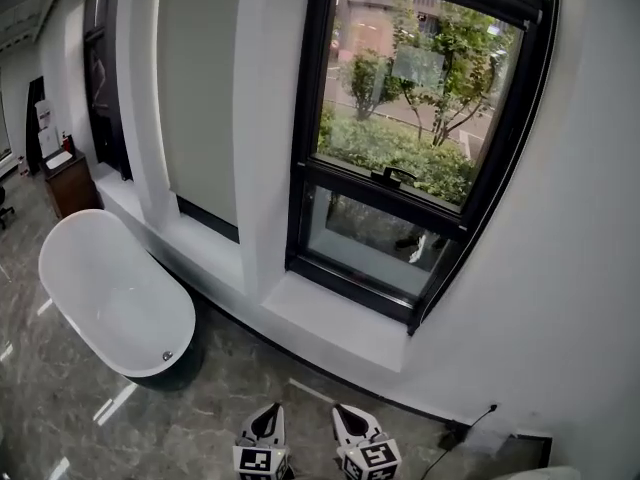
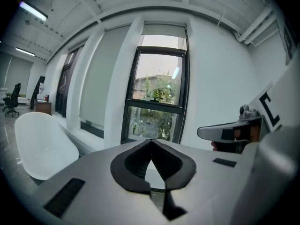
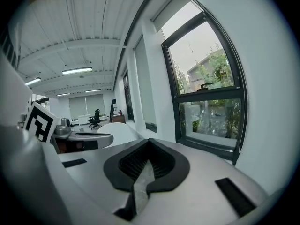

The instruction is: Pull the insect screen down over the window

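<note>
Standing in front of the window (image 1: 405, 148) with a gripper in each hand, both held low and well back from the wall (image 1: 570, 268). My left gripper (image 2: 151, 143) has its jaws pressed together with nothing between the pads, and my right gripper (image 3: 148, 142) is the same: tips touching, nothing pinched. They sit side by side and close to each other over the grey stone floor (image 1: 200, 418), both pointing toward the window.

The window has a black frame, with a tall pane on top and a shorter one below. A small black handle (image 1: 397, 175) sits on the crossbar between the two. Both panes are uncovered, and the trees and hedge outside show straight through the glass. From my left gripper's camera there's a pale band (image 2: 164, 30) across the very top of the frame. I can't tell whether that's the insect screen rolled up or something else. Either way, nothing is drawn down over the glass.

Below the window is a deep white sill (image 1: 340, 323). Off to the left, well apart from the window, a white oval bathtub (image 1: 115, 293) stands on the floor next to the wall.
</note>
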`<state>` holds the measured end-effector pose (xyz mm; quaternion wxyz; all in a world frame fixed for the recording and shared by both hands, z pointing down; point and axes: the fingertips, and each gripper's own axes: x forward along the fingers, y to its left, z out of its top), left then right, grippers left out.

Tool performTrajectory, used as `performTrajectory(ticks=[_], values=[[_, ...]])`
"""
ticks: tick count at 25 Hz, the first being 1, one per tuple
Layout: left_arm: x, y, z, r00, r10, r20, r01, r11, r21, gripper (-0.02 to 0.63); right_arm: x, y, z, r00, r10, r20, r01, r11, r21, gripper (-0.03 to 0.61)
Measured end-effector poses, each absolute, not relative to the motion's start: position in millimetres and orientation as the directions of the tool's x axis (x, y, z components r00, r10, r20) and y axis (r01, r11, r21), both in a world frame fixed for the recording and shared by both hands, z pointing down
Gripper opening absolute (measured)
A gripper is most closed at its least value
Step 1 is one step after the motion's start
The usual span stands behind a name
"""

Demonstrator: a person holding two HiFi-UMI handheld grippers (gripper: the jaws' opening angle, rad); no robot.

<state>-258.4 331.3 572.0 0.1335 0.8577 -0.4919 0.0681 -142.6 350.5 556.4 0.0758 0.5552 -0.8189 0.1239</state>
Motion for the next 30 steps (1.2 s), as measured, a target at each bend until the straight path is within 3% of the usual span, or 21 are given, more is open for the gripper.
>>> performTrajectory(ticks=[9, 17, 30], values=[[-269.7, 237.1, 565.2, 0.568, -0.793, 0.22, -0.823, -0.54, 0.177, 0.012, -145.5, 262.1, 544.5, -0.302, -0.922, 0.244, -0.953, 0.288, -0.091, -0.003], [-247.8, 155.0, 565.2, 0.547, -0.801, 0.244, -0.837, -0.519, 0.172, 0.012, -123.3, 173.4, 540.5, -0.331, -0.917, 0.223, -0.943, 0.313, -0.115, -0.003], [-76.2, -58.7, 517.6, 0.588, -0.778, 0.223, -0.808, -0.576, 0.121, 0.012, 44.9, -25.9, 505.1, -0.368, -0.916, 0.158, -0.93, 0.365, -0.051, -0.003]])
